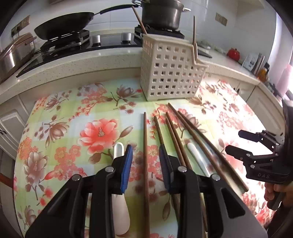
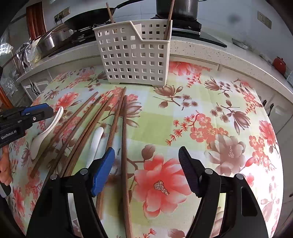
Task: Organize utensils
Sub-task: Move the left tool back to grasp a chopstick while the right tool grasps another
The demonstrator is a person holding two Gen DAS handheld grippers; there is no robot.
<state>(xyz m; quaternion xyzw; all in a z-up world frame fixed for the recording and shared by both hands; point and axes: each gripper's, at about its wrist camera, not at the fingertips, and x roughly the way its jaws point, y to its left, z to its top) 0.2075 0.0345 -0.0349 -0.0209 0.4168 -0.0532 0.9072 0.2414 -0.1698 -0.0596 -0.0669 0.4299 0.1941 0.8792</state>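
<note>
Several brown wooden chopsticks (image 1: 172, 131) (image 2: 117, 124) lie side by side on the floral tablecloth (image 1: 73, 128) (image 2: 210, 109). A white perforated utensil basket (image 1: 170, 71) (image 2: 133, 53) stands behind them with two chopsticks upright in it. Two white ceramic spoons lie among the chopsticks, one on the left (image 1: 120, 210) (image 2: 45, 131) and one in the middle (image 1: 196, 153) (image 2: 96, 142). My left gripper (image 1: 145, 161) is open just above the table, straddling one chopstick (image 1: 145, 146). My right gripper (image 2: 146, 161) (image 1: 236, 141) is open and empty, with the rightmost chopstick (image 2: 124, 146) between its fingers.
A kitchen counter (image 1: 91, 60) runs behind the table, with a gas stove, a black wok (image 1: 64, 23), a dark pot (image 1: 161, 14) and a steel cooker (image 1: 12, 55). A red pot (image 1: 233, 54) and packets sit on the counter at far right.
</note>
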